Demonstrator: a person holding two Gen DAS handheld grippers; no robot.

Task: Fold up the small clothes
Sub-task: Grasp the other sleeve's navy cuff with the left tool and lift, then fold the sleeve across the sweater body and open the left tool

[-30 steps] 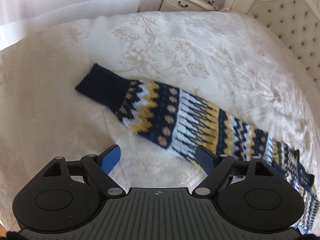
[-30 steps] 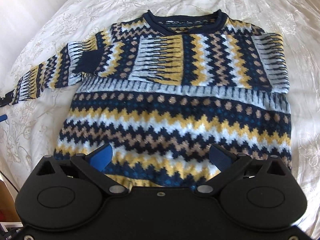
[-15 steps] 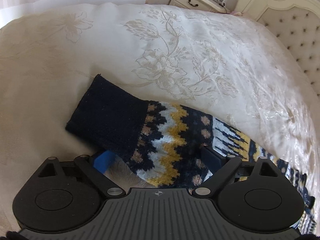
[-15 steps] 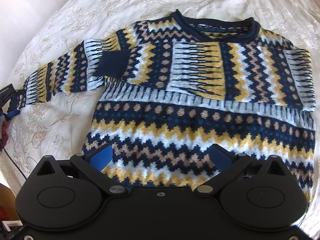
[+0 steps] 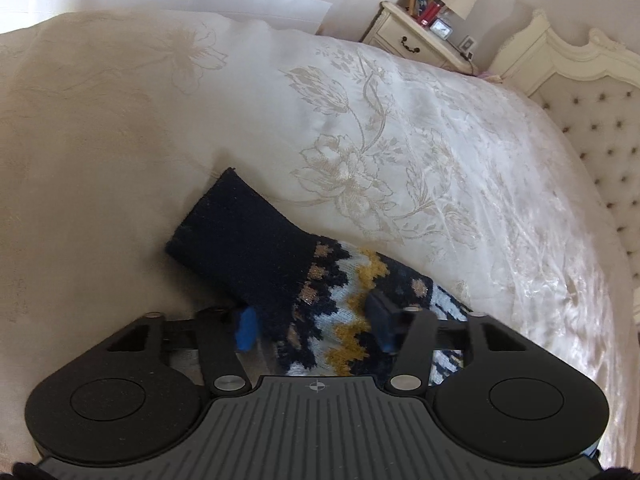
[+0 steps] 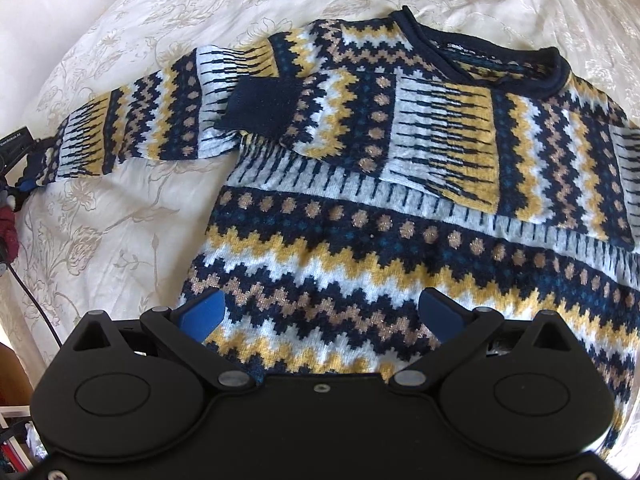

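A patterned knit sweater [image 6: 400, 240] in navy, yellow, white and tan lies flat on the bed. One sleeve [image 6: 360, 120] is folded across its chest. The other sleeve [image 6: 132, 132] stretches out to the left. In the left wrist view that sleeve's navy cuff [image 5: 248, 240] lies on the bedspread, and my left gripper [image 5: 316, 326] has its fingers on either side of the sleeve just behind the cuff, partly closed around it. My right gripper [image 6: 322, 314] is open and empty above the sweater's lower hem.
The cream floral bedspread [image 5: 360, 140] covers the bed. A tufted headboard [image 5: 592, 120] and a nightstand [image 5: 416, 40] with a lamp stand at the far right. The left gripper's body and a cable [image 6: 24, 280] show at the left edge of the right wrist view.
My left gripper has moved along the sleeve to the cuff and its fingers have narrowed around it. My right gripper has shifted left, staying open.
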